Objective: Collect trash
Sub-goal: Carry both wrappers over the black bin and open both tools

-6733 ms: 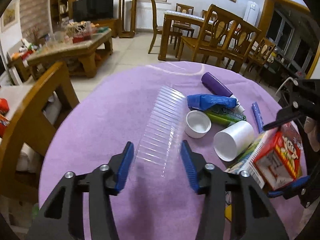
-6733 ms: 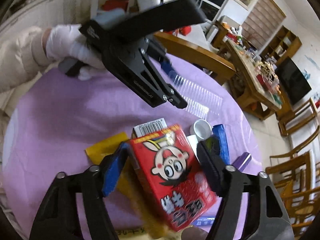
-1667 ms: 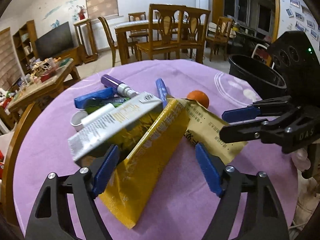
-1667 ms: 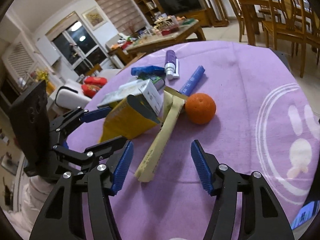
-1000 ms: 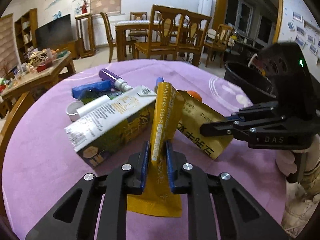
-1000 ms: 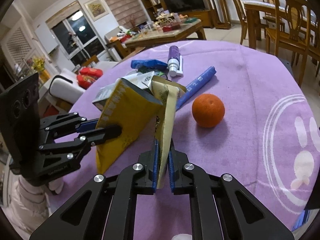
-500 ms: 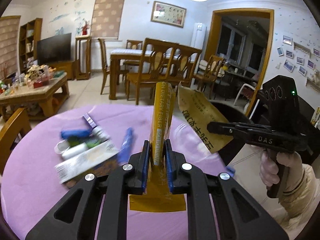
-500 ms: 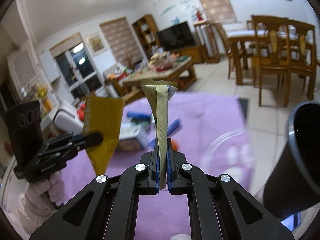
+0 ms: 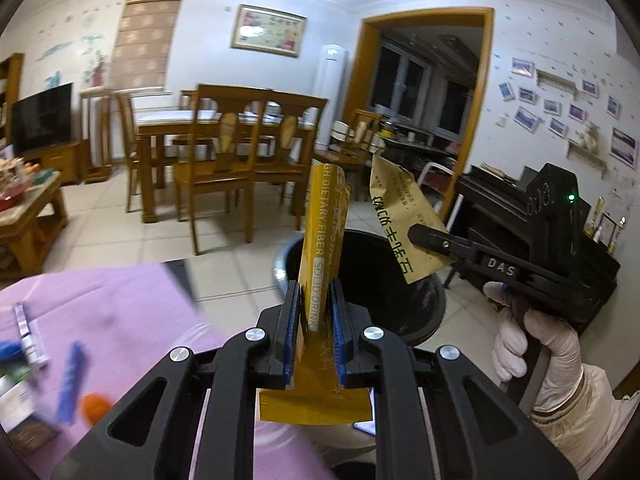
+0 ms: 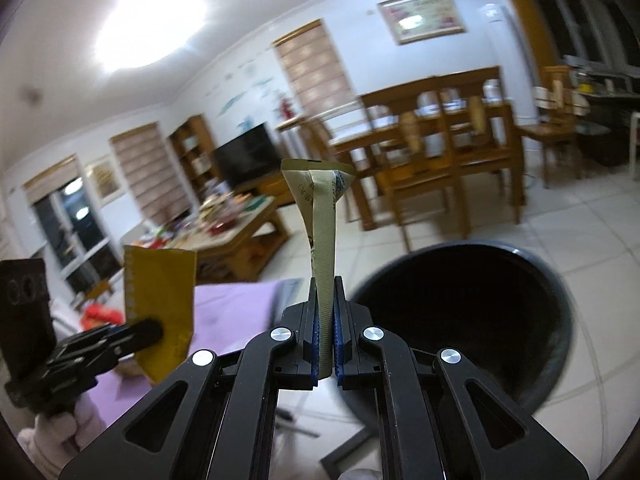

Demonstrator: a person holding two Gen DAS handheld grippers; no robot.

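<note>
My left gripper [image 9: 314, 292] is shut on a flattened yellow drink carton [image 9: 325, 240] that stands upright between its blue pads, held in the air in front of a black trash bin [image 9: 384, 280] on the floor. My right gripper [image 10: 325, 286] is shut on a folded tan pouch [image 10: 322, 216]. In the left wrist view that tan pouch [image 9: 396, 220] hangs over the bin's mouth. In the right wrist view the black bin [image 10: 472, 304] gapes just right of the fingers, and the left gripper with the yellow carton [image 10: 160, 300] shows at the left.
The purple table [image 9: 120, 312] lies at the lower left with an orange [image 9: 94, 408], a blue stick [image 9: 70, 384], a box and a tube on it. Wooden dining chairs [image 9: 224, 168] and a table stand behind. A gloved hand [image 9: 536, 344] holds the right gripper.
Both grippers have lifted their yellow carton and tan pouch off the table and swung right, off the tabletop and over to the bin. The table's items have slid to the lower left of view.
</note>
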